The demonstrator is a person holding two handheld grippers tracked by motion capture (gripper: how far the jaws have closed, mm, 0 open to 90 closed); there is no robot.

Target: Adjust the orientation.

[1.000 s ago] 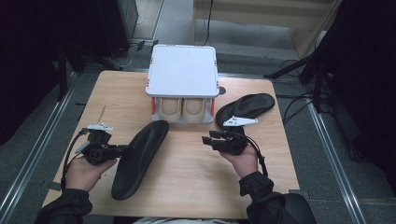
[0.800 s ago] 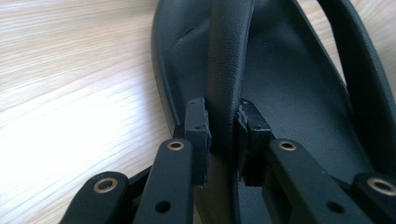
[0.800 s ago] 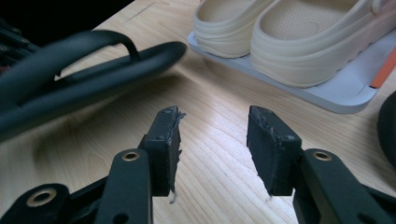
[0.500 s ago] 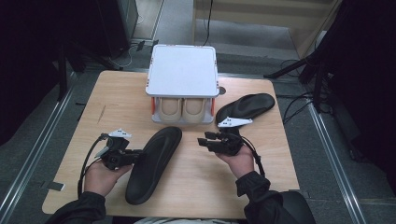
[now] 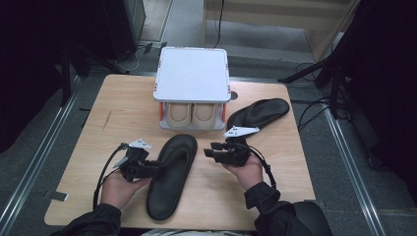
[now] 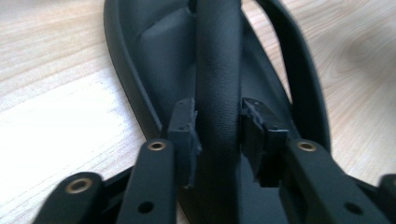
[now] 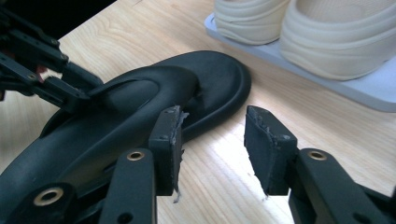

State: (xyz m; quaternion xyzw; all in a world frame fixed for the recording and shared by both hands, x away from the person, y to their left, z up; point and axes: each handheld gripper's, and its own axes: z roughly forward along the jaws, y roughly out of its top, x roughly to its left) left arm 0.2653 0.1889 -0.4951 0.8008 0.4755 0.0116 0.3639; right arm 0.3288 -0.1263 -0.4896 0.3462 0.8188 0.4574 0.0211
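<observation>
the near black flip-flop (image 5: pixel 171 177) lies flat on the wooden counter (image 5: pixel 123 113), close to the person, between the two hands. its toe end points away toward the shoe rack.

the left gripper (image 5: pixel 147 168) is at the left side of this flip-flop. in the left gripper view its fingers (image 6: pixel 183 130) stand on both sides of the strap (image 6: pixel 218 84). they have just been opening, and the strap sits between them. there looks to be a thin gap on each side, so i think they have let go, though i cannot be sure they are fully off.

the right gripper (image 5: pixel 212 151) hovers just to the right of the same flip-flop. its fingers (image 7: pixel 167 140) are apart with nothing between them. they have closed a little but hold nothing.

farther away on the right lies the second black flip-flop (image 5: pixel 258 113), beside the rack.

at the far middle stands the white shoe rack (image 5: pixel 193 73). under its top sit the cream shoes (image 5: pixel 193 114), side by side.

i think the job is putting shoes in order by the rack. the cream pair looks done. the near flip-flop looks just set down. it may need to go next to its partner.

count: two black flip-flops, two cream shoes, one rack, two grippers.
</observation>
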